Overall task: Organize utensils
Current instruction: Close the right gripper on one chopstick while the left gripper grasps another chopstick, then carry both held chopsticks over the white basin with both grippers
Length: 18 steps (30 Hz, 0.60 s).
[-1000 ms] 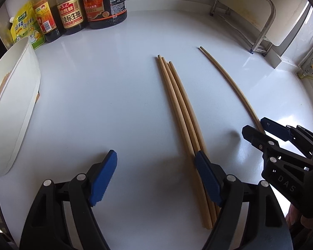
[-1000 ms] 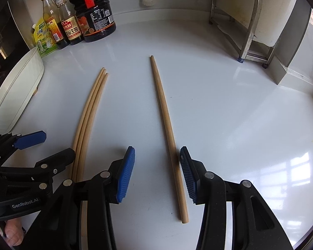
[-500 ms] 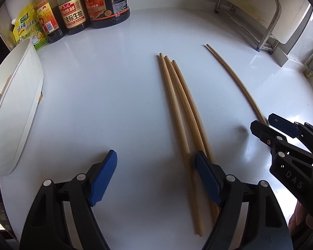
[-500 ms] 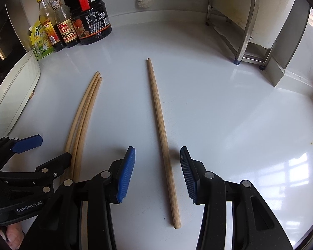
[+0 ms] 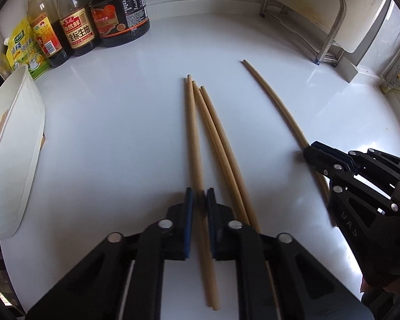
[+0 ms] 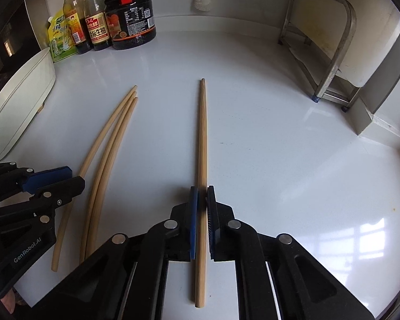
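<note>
glossy white countertop (image 6: 280,146), white wall (image 6: 240,0), window glare

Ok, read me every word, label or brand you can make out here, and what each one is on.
"GenRobot.AI": side of the left gripper.
"UAS": side of the right gripper.
"金标生抽": label of the soy sauce bottle.
Jug label, yellow-capped bottle and green pouch: print too small to read.

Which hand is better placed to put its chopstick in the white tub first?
Probably left. The left gripper grips a chopstick, and the white tub lies on its side. The right gripper, holding the lone chopstick, sits farther from it.
</note>
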Available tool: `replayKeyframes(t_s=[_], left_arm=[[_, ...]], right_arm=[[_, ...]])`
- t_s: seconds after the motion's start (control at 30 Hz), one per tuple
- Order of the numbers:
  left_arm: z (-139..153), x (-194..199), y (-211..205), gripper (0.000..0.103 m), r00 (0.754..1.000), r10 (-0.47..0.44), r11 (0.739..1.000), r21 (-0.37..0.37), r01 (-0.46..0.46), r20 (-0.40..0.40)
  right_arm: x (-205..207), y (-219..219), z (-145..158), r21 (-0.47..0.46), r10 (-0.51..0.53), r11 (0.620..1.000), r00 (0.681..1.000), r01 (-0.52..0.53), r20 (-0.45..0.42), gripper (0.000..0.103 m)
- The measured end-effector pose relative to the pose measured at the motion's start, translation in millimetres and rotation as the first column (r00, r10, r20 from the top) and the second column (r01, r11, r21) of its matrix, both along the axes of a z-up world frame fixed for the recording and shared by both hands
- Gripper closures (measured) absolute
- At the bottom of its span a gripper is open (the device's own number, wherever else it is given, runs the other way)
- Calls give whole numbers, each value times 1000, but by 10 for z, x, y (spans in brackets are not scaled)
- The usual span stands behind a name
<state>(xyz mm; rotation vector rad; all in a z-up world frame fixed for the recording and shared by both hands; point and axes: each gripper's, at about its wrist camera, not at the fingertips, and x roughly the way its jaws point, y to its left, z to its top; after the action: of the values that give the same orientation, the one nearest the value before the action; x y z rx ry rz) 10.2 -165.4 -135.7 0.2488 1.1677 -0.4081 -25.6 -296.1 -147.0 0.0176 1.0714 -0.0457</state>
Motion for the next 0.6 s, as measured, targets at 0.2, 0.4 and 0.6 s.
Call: replayKeyframes(t_s=[0.2, 0.4, 0.6], left_arm=[[30, 69, 106, 96, 998, 7, 999, -37, -9, -58], [324, 155, 290, 96, 1000, 0, 997, -76, -1, -17], [769, 286, 597, 96, 998, 12, 993, -117, -6, 57]], right_arm=[[-31, 16, 57, 65, -25, 998, 1000, 26, -13, 97], [-56, 93, 326, 127, -59, 990, 998, 56, 19, 97], [38, 380, 698, 164, -53, 986, 995, 38, 85, 97]])
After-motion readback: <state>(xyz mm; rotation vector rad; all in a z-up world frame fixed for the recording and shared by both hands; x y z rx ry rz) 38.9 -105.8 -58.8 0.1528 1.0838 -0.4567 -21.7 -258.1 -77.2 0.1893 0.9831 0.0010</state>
